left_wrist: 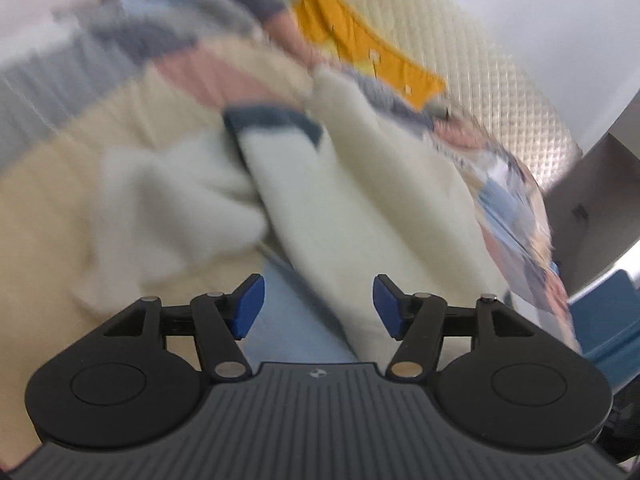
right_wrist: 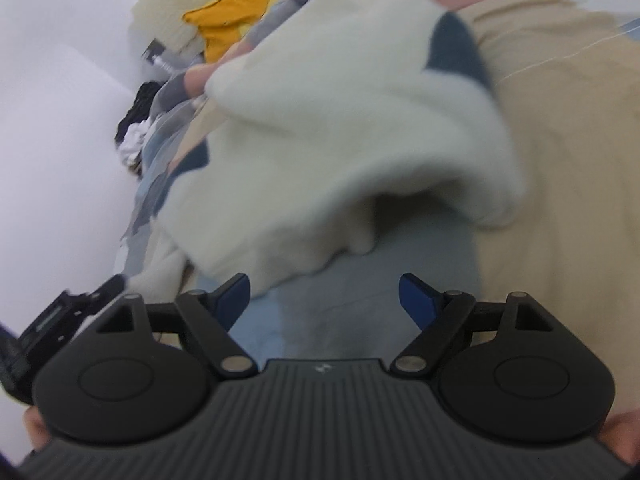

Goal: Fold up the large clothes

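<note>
One cream sweater (left_wrist: 360, 200) with dark blue trim lies crumpled on the bed's patchwork cover (left_wrist: 60, 200), just ahead of both claws. The left claw (left_wrist: 319, 306) stands wide with nothing between its two blue pads; the right claw (right_wrist: 324, 300) is wide too, likewise holding nothing. One yellow pillow (left_wrist: 360, 52) rests farther back. A hand (right_wrist: 624, 436) grips the right tool.

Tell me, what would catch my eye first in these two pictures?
Most likely the fluffy cream sweater with dark blue trim, crumpled in the middle of a patchwork bedspread. Next, the bright yellow cushion against the quilted headboard beyond it. Along the bottom of each view, the left gripper and right gripper stand open and hold nothing.
</note>
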Demonstrator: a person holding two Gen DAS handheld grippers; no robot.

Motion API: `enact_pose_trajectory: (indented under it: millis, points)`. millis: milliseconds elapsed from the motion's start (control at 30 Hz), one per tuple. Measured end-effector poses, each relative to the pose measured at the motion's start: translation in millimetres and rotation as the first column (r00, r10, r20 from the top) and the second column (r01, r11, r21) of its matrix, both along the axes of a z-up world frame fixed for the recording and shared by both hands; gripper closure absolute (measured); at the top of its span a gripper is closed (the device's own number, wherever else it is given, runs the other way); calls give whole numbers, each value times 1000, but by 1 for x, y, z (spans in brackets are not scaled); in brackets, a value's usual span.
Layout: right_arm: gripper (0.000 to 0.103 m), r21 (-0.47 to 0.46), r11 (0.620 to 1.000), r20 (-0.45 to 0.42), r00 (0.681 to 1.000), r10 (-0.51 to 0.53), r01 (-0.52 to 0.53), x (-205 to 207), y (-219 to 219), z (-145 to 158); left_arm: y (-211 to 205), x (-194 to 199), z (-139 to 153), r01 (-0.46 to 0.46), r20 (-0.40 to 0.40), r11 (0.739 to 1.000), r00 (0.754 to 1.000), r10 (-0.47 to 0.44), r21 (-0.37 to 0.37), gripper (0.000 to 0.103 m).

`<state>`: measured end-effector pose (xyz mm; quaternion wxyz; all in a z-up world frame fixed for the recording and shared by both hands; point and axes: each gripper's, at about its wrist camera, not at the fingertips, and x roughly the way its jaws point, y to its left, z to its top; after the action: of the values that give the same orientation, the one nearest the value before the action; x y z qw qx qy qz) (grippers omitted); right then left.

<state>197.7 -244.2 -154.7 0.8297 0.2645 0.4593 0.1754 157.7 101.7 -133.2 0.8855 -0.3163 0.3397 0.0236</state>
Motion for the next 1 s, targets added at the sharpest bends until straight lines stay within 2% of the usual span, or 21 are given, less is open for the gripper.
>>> enact_pose_trajectory:
  millis: [67,200,400,600,633,667,700,767,800,1000]
  points:
    - [20,17,1000,6,1000,-10,10,2,3,-1,2,13,-10,-26,-30,998,999,24,-57,37]
    - [20,57,996,3,998,-64,64,11,1,-5,-2,41,-29,-39,-79,993,996,30,-113,36]
    - [19,136,973,0,982,-187,185,25,-15,-12,-7,76,-60,-50,-136,990,990,32,-134,36]
    - [19,148,951,35,959,-281,273,40,-22,-23,-14,101,-78,-48,-85,986,996,34,-160,37]
    - [19,145,951,39,958,-283,274,41,-27,-24,-15,104,-78,-39,-68,986,997,28,-159,41]
    - [19,134,953,46,958,-281,273,42,-27,-26,-17,106,-76,-26,-54,988,998,18,-154,50]
    - [18,120,956,56,960,-276,268,44,-25,-27,-19,108,-74,-15,-44,990,999,9,-137,55]
    - [18,112,958,59,960,-272,265,46,-24,-29,-19,107,-70,-8,-25,994,1000,5,-113,84]
    - [18,111,958,61,960,-273,266,47,-24,-29,-18,107,-67,-1,-5,993,1000,0,-117,89]
    - [18,160,950,62,958,-280,268,46,-31,-30,-15,90,-44,6,97,985,995,11,-172,91]
